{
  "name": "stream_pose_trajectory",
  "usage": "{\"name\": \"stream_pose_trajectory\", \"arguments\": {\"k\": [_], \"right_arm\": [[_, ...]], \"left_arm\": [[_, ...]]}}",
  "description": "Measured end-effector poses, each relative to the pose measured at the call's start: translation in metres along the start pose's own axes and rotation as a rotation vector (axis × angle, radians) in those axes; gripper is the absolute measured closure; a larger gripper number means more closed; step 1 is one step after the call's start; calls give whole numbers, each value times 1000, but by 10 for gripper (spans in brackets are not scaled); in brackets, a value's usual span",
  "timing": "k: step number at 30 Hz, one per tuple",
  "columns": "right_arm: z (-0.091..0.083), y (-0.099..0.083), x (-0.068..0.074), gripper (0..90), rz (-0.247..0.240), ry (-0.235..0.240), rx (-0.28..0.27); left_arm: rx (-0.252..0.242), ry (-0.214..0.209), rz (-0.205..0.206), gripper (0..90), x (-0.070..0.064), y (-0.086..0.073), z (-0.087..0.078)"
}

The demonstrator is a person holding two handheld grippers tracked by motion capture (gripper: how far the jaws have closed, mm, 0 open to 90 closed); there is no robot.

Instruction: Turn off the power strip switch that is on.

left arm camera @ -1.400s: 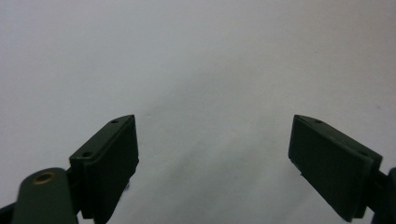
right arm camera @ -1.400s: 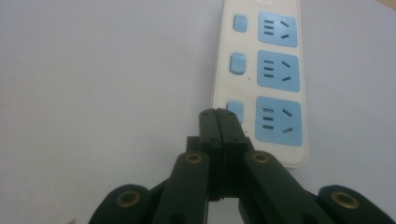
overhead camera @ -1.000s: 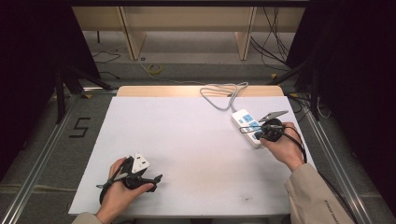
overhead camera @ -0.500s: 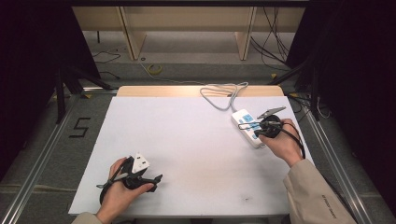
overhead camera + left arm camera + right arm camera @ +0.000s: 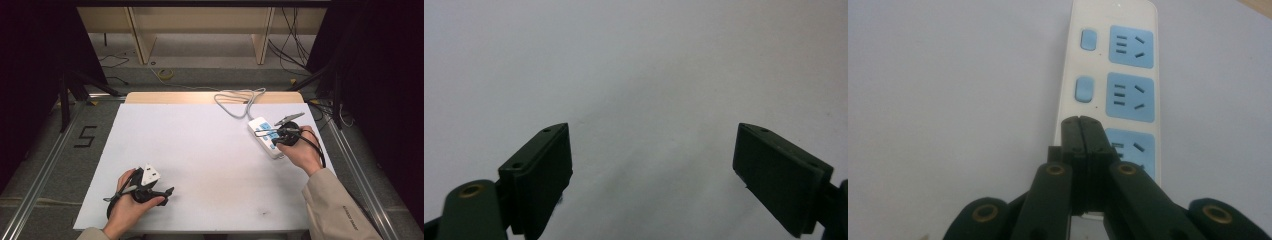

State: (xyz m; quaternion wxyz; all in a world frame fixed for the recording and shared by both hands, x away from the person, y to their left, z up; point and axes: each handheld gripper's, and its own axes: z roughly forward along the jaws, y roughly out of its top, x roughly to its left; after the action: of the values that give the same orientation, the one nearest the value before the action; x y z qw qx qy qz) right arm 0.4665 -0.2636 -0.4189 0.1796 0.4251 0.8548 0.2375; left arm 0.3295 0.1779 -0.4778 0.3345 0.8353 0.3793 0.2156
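We see the right hand-held gripper (image 5: 272, 133) over the power strip (image 5: 265, 137), which lies on the white bench (image 5: 210, 150) near its far right side, its grey cord (image 5: 235, 100) looping back toward the far edge. In the right gripper view the jaws are pressed flat together with nothing between them, and their tips (image 5: 1081, 131) sit over the strip's white strip of casing beside the nearest blue socket (image 5: 1135, 152), just below the second of two blue switches (image 5: 1083, 90); we cannot tell whether the tips touch the casing. Two more blue sockets lie farther along the strip (image 5: 1113, 65). The left hand-held gripper (image 5: 162, 192) rests low at the near left of the bench, well apart from the strip, with a small white block (image 5: 150, 175) just beside the hand. In the left gripper view its jaws stand wide apart over bare bench (image 5: 634, 75), holding nothing.
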Motion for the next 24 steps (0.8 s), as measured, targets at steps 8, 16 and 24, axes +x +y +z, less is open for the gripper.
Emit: {"name": "stream_pose_trajectory", "arguments": {"k": [8,16,24], "right_arm": [[2,5,-3,900,3,-3,6],[4,9,-6,900,7,-8,8],[7,14,-7,900,3,-10,14]], "left_arm": [[0,0,0,156,0,0,0],[0,0,0,156,0,0,0],[1,-1,0,156,0,0,0]]}}
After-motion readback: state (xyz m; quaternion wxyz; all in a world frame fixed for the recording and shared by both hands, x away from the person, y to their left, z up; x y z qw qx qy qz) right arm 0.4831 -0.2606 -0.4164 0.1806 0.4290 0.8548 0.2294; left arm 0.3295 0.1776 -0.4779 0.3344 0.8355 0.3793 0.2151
